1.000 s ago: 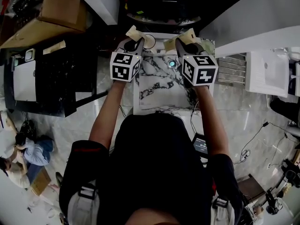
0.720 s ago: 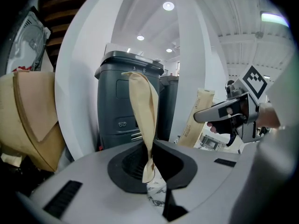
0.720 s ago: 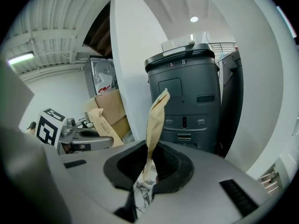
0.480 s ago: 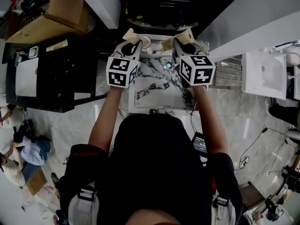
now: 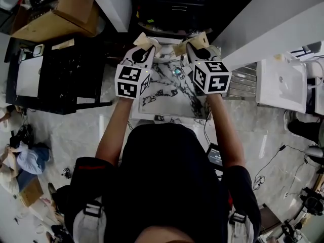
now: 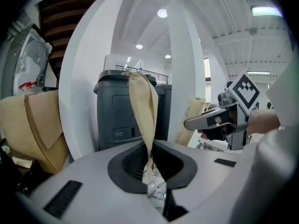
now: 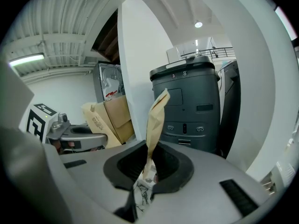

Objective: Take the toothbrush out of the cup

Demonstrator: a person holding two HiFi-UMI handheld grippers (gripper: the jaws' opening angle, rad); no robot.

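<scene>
1. Since a second ago, both of my tongs have come up off the marble tabletop (image 5: 167, 100) and drawn a little back toward me. In the head view the tips of the left tongs (image 5: 146, 40) now cover the white ring that showed just beside them.
2. The left tongs are narrow. In the left gripper view their tan-taped tips lie flat against each other with nothing between them, and they point at a dark grey machine (image 6: 114, 111) past a white pillar (image 6: 84, 78).
3. The right tongs (image 5: 193, 41) are narrow in the same way. In the right gripper view the tan tips are pressed together and hold nothing.
4. The two tongs hang side by side over the far end of the tabletop, well apart from each other, with the left marker cube (image 5: 132, 81) and the right marker cube (image 5: 211, 76) facing up at me.
5. I cannot pick out the toothbrush or the cup for certain. A small round teal thing (image 5: 177, 71) sits on the tabletop between the tongs, nearer the right one, and is too small to read.
6. Neither pair of tongs touches that teal thing.
7. Cardboard boxes (image 5: 66, 11) lie off to my left, beyond a black rack (image 5: 66, 77).
</scene>
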